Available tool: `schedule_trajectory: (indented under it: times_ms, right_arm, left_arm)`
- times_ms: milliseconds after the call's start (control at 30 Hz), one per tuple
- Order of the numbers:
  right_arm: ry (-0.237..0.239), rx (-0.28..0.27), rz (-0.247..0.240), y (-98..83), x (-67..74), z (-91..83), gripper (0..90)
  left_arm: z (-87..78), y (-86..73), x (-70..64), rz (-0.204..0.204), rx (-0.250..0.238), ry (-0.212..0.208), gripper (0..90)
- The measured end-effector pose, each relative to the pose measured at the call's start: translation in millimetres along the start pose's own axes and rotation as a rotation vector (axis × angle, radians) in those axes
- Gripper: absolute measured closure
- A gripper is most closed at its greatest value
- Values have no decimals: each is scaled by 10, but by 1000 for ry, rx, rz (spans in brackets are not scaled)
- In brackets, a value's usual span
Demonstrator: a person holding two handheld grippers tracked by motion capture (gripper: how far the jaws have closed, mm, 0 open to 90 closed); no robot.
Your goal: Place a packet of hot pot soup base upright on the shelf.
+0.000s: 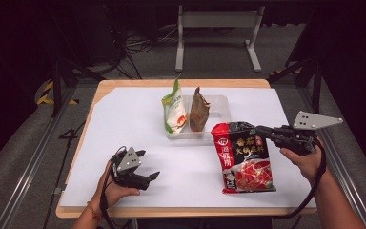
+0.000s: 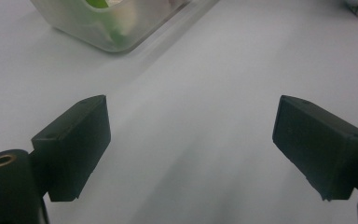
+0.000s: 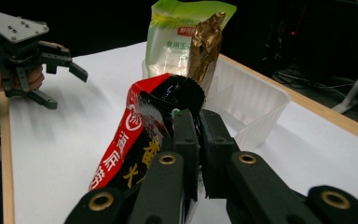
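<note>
Right tool (image 1: 261,130) clamped on the glossy red pouch's (image 1: 245,160) top edge, near the bench's right edge.
Clear ribbed plastic tray (image 1: 219,107) holds upright green (image 1: 174,110) and brown packets (image 1: 199,110); left tool (image 1: 145,164) gapes empty.

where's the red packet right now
In the high view the red packet is right of centre on the white table, just in front of the clear tray, its top edge pinched by the right gripper.
</note>
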State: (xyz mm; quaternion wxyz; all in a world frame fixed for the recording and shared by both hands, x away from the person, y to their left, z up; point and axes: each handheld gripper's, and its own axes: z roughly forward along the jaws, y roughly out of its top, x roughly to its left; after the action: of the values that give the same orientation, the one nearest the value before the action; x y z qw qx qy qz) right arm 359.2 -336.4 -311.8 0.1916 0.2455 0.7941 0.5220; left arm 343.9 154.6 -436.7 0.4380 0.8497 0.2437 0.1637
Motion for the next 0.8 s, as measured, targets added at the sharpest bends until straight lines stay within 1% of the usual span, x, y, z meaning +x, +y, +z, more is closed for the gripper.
schedule_trajectory:
  times_ms: [167, 233, 333, 400, 433, 467, 500, 567, 600, 633, 800]
  right_arm:
    - [-36, -13, -5, 39, 19, -38, 868]
    - [-63, -25, -5, 64, 22, -61, 867]
    - [-75, -39, 4, 85, 15, -77, 867]
    - [-97, -45, 3, 109, 19, -88, 867]
    - [-92, -46, 3, 116, 20, -91, 867]
    - [-109, -47, -3, 128, 27, -93, 868]
    - [-111, -52, 0, 136, 30, -95, 868]
    - [-108, -53, -2, 141, 30, -95, 868]
    - [-122, -56, -1, 151, 35, -97, 869]
    - [-121, -60, -1, 171, 35, -101, 869]
    - [-153, -70, -6, 213, 47, -106, 869]
  left_arm:
    - [-26, 3, 13, -6, -17, 14, 121]
    - [-33, 1, 19, -12, -19, 17, 121]
    - [-39, -3, 28, -16, -19, 18, 121]
    - [-41, -5, 30, -15, -21, 22, 121]
    - [-44, -5, 31, -16, -20, 24, 121]
    - [-45, -5, 32, -16, -22, 25, 121]
    - [-47, -5, 32, -17, -21, 25, 121]
    - [-49, -6, 34, -18, -23, 23, 121]
    - [-49, -6, 34, -18, -23, 22, 121]
    - [-50, -6, 33, -18, -23, 24, 121]
    - [-53, -4, 37, -15, -26, 23, 121]
